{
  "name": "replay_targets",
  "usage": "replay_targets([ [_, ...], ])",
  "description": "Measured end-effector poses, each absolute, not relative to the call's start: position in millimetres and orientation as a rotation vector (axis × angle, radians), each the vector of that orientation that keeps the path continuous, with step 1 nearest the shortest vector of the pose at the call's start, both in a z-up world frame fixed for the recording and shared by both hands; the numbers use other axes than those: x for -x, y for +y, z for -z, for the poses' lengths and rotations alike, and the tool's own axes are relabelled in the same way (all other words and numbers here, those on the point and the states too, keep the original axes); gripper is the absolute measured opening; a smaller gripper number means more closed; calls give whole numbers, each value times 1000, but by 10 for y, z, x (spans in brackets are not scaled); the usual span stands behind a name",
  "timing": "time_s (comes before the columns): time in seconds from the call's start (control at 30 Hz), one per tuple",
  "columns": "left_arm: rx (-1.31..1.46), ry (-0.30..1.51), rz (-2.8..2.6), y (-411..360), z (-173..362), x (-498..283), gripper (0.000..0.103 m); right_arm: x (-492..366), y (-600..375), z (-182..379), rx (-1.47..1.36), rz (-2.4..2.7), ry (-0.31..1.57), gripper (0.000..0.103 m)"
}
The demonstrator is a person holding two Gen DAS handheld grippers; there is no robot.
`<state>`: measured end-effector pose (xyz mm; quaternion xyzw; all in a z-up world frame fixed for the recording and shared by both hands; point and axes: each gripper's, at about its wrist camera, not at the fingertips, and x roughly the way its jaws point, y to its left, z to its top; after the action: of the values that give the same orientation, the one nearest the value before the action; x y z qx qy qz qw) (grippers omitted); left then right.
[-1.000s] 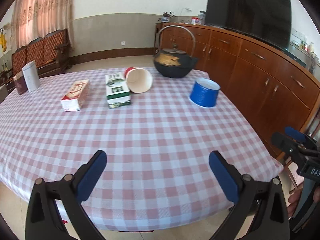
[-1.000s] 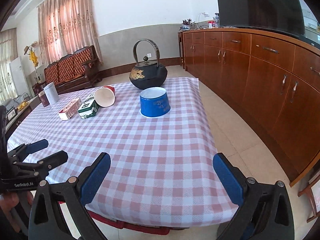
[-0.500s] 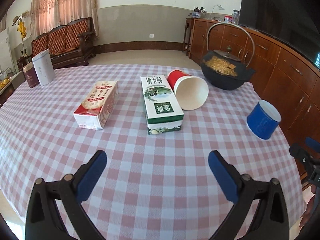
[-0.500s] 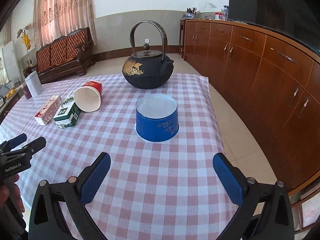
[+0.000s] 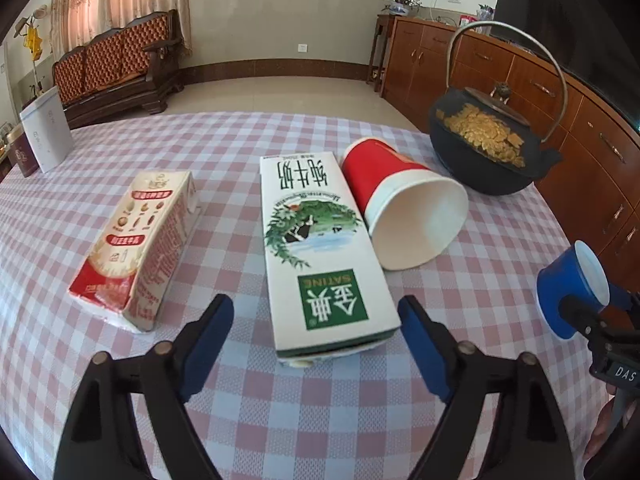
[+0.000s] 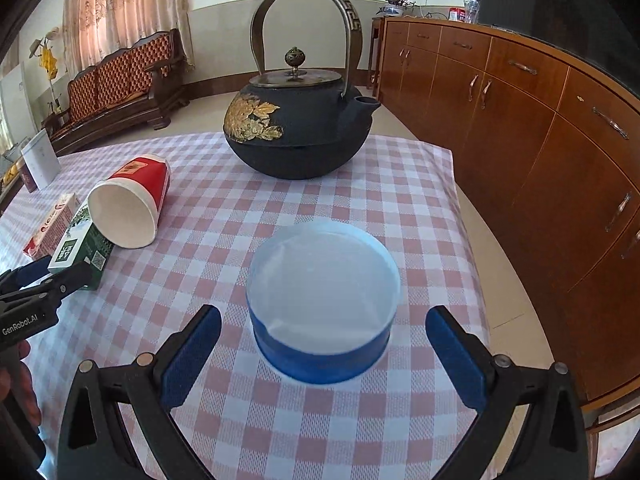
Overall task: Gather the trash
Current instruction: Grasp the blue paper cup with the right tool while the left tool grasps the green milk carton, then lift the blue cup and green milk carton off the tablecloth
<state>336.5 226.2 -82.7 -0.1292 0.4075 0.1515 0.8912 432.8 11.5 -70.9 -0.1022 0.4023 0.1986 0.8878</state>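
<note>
Green-and-white milk carton [image 5: 320, 256] lies flat on the checked table [image 5: 248, 420], now framed by the left gripper [image 5: 316, 328], whose fingers have just been narrowing but do not touch it. The right gripper [image 6: 320, 348] (fingers spread wide) brackets the blue cup [image 6: 322, 304]. A second ago both hung back at the table's edge; pickups look imminent.

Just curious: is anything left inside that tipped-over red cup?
The red cup shows only bare white walls near its mouth; its bottom is too deep to see from either view.
</note>
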Motion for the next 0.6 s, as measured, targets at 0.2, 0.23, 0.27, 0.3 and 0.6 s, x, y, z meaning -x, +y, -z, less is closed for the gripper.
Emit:
replay_targets([
  [0.2, 271, 869, -295, 2297, 853, -3439, 70, -4440, 220, 741, 202, -429, 851, 101],
  [0.23, 257, 870, -291, 2289, 847, -3437, 65, -4435, 234, 738, 203, -432, 850, 100],
  [0.27, 251, 866, -294, 2276, 831, -3427, 61, -4427, 243, 740, 205, -431, 849, 98],
  [0.3, 247, 861, -288, 2272, 820, -3409, 58, -4422, 248, 742, 205, -435, 850, 93],
  [0.6, 177, 785, -300, 2160, 629, -3109, 55, -4311, 243, 684, 201, -490, 838, 79],
])
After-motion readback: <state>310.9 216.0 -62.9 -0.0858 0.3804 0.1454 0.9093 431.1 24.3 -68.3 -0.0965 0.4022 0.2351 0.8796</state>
